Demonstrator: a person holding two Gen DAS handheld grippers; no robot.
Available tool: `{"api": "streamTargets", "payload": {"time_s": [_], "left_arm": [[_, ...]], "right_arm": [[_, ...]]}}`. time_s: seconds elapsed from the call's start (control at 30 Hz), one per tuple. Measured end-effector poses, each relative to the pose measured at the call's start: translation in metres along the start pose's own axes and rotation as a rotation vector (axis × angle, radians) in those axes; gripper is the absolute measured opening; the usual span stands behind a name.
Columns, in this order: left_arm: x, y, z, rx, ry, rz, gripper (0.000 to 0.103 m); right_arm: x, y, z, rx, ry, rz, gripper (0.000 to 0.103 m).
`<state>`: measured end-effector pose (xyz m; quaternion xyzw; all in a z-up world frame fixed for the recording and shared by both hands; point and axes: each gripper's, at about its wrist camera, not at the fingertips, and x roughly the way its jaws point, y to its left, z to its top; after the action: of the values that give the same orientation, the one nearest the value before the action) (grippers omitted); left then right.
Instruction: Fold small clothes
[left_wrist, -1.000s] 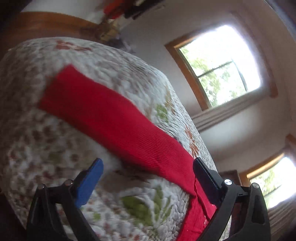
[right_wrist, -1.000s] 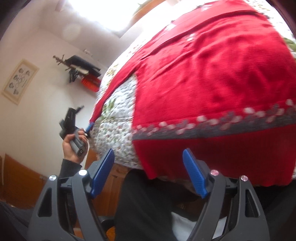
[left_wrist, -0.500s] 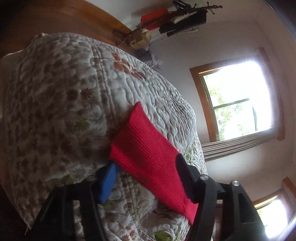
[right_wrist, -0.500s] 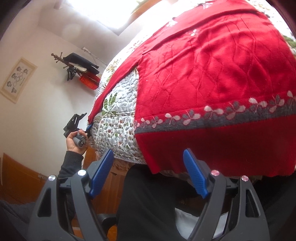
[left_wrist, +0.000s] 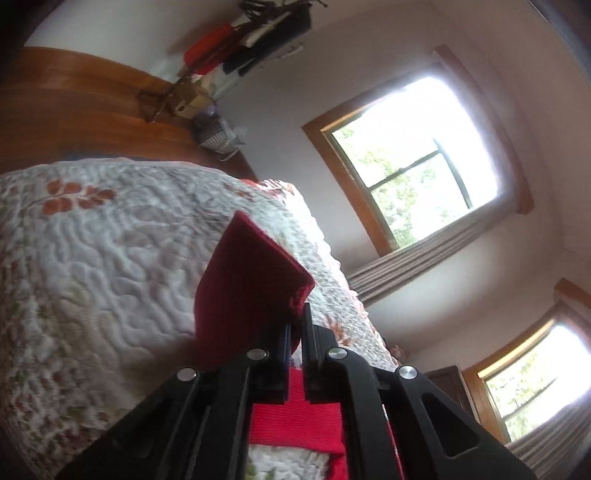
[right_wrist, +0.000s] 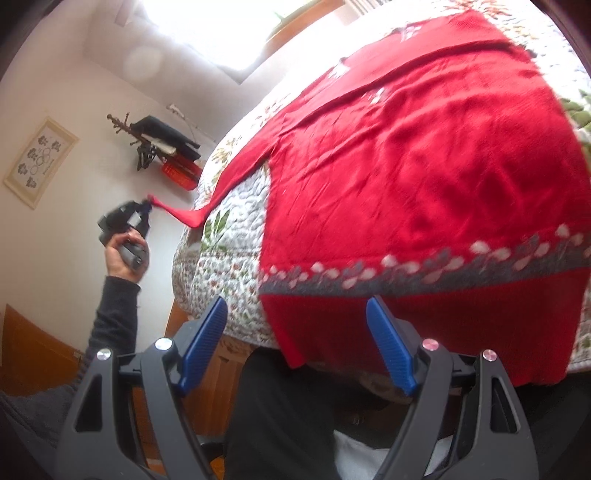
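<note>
A red knitted sweater (right_wrist: 424, 177) with a grey and white patterned band lies spread on the quilted bed (right_wrist: 229, 266), its hem hanging over the near edge. My left gripper (left_wrist: 295, 325) is shut on the sleeve cuff (left_wrist: 251, 288), which stands lifted off the quilt. From the right wrist view that same left gripper (right_wrist: 146, 210), held in a hand, pulls the sleeve (right_wrist: 240, 173) out past the bed's left corner. My right gripper (right_wrist: 295, 328) is open, just in front of the hem, with nothing between its blue pads.
The floral quilt (left_wrist: 92, 266) covers the whole bed. Two windows (left_wrist: 417, 162) with curtains stand beyond it. A coat rack (right_wrist: 159, 144) with dark clothes and a framed picture (right_wrist: 38, 158) are on the wall. The person's dark-sleeved arm (right_wrist: 114, 314) and dark lap sit by the bed edge.
My left gripper closed on the sleeve cuff and lifted it off the quilt, drawing the sleeve outward past the bed corner. The right gripper stayed open near the hem.
</note>
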<state>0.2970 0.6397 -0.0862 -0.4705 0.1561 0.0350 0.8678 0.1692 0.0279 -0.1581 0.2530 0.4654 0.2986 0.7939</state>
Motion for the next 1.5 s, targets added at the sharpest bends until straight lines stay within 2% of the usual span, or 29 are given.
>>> {"api": "streamTargets", "payload": {"time_s": [0.2,0.33,0.43,0.6,0.73,0.83,1.0,1.1,1.17,1.2,1.23,1.27,1.33,1.37,1.43,1.5], "left_arm": [[0.064,-0.122,-0.039,0.152,0.110,-0.148,0.004],[0.108,-0.198,-0.096,0.256,0.203,-0.231,0.004],[0.140,-0.236,-0.151,0.309,0.283,-0.264,0.004],[0.194,-0.262,-0.257,0.356,0.457,-0.263,0.004],[0.231,-0.245,-0.332,0.379,0.603,-0.204,0.003],[0.245,-0.229,-0.370,0.396,0.669,-0.169,0.003],[0.250,-0.217,-0.391,0.409,0.708,-0.165,0.003],[0.244,-0.215,-0.389,0.410,0.724,-0.183,0.004],[0.237,-0.214,-0.383,0.396,0.736,-0.205,0.008],[0.232,-0.213,-0.379,0.383,0.736,-0.214,0.024],[0.227,-0.210,-0.374,0.365,0.730,-0.222,0.045],[0.221,-0.206,-0.368,0.347,0.721,-0.236,0.051],[0.207,-0.197,-0.359,0.331,0.725,-0.266,0.054],[0.197,-0.192,-0.354,0.328,0.724,-0.280,0.055],[0.176,-0.178,-0.343,0.310,0.717,-0.312,0.061],[0.154,-0.162,-0.334,0.304,0.706,-0.317,0.065]], "right_arm": [[-0.021,-0.023,0.010,0.026,-0.057,-0.012,0.078],[-0.035,-0.043,0.017,0.063,-0.090,-0.015,0.078],[-0.047,-0.056,0.026,0.073,-0.120,-0.026,0.078],[-0.066,-0.081,0.053,0.073,-0.167,-0.042,0.078],[-0.073,-0.101,0.085,0.051,-0.176,-0.056,0.078],[-0.071,-0.118,0.119,0.072,-0.166,-0.057,0.080],[-0.051,-0.144,0.193,0.153,-0.106,0.040,0.082],[-0.023,-0.162,0.241,0.250,-0.050,0.136,0.082],[0.002,-0.164,0.271,0.271,-0.005,0.165,0.082],[0.015,-0.163,0.283,0.266,0.020,0.168,0.081],[0.028,-0.162,0.294,0.266,0.039,0.162,0.081],[0.041,-0.163,0.305,0.276,0.063,0.166,0.080],[0.065,-0.165,0.319,0.300,0.108,0.167,0.069],[0.075,-0.165,0.325,0.296,0.124,0.155,0.069],[0.091,-0.161,0.331,0.276,0.160,0.132,0.059],[0.102,-0.156,0.334,0.250,0.186,0.093,0.057]]}}
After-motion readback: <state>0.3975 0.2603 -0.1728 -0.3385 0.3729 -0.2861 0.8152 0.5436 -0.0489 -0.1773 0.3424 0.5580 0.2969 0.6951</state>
